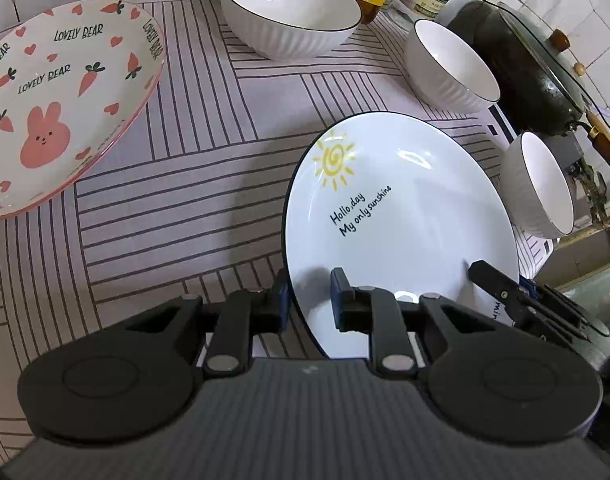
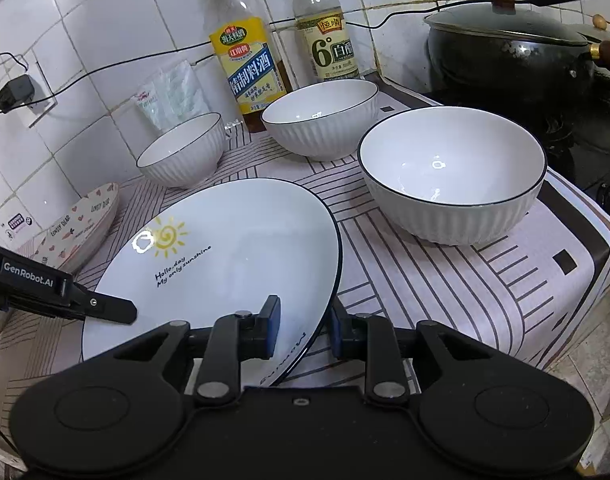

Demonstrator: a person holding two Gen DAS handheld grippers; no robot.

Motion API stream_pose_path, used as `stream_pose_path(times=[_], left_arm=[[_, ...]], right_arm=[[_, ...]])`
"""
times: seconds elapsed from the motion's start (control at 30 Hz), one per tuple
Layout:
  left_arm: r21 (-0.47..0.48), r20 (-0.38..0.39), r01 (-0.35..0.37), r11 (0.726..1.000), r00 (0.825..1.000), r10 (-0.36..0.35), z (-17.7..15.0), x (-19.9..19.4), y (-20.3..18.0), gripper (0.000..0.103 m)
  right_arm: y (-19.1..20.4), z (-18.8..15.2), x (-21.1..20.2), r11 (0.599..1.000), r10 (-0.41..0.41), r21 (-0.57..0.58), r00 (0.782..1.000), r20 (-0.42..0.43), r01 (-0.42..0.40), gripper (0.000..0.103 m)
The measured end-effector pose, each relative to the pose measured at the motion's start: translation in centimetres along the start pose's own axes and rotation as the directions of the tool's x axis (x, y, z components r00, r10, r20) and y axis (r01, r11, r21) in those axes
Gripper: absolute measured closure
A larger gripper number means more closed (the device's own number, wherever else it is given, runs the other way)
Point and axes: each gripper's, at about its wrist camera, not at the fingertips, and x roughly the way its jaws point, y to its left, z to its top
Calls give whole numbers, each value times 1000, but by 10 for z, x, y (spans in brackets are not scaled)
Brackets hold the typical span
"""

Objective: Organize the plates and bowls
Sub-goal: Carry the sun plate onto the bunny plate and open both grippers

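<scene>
Both of your tongs pinch the same sun plate (image 2: 233, 256), each on an opposite stretch of its dark-lined rim. Your left gripper (image 1: 311, 300) has one blue pad above the plate's face and one beneath the rim; your right gripper (image 2: 305, 328) straddles the rim likewise, and the pads appear to press on it. The plate lies between the two tools over the striped cloth (image 1: 177, 184), tilted, with its face up. It looks oval in both views, its long axis running from the tongs away toward the wall, though the lens may stretch it. It holds nothing. Its writing reads "Hollo,day / My only sunshine" beside a yellow sun; a further word at the near rim is cut off.

Ahead of your right gripper stand three ribbed white bowls, all upright and empty: the near bowl (image 2: 453, 176) just beyond the plate to the right, the middle bowl (image 2: 321, 118) farther ahead, the small bowl (image 2: 183, 152) ahead and left. Left of your left gripper, well apart, the bear plate (image 1: 61, 100) lies empty, printed "LOVELY BEAR" with carrots, hearts and a pink rabbit.

Against the tiles stand the yellow-labelled bottle (image 2: 245, 52), whose Chinese characters you see, and the green-labelled bottle (image 2: 325, 40), marked "6°". The lidded black pot (image 2: 509, 48) sits far right. The opposite tool reads "GenRobot.AI".
</scene>
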Motion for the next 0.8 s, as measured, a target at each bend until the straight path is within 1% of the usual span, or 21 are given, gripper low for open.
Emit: stream_pose_path(times=[0.07,0.2,0.3,0.63,0.8], left_arm=[[0,0,-9,1000,1000,9,0,-2,0,85],[-12,14,-6,1000,1000,6,1,-12,6,85],[-16,11,-10,1000,1000,10,0,-20,10,85],[-19,52,-42,999,998,43,-9,-64,18,84],[13,90,-69,998,994,68,-13,-95,23,84]], right_arm=[[2,3,-1,1000,-3,-19,1000,-19,2,76],[10,9,-10,997,28,-76,999,-35,-31,77],[18,15,-14,994,31,-98,998,-60,-37,77],[45,20,-29,988,80,-125,995,-64,-88,77],[62,22,-43,984,115,-133,992,-51,-121,77]])
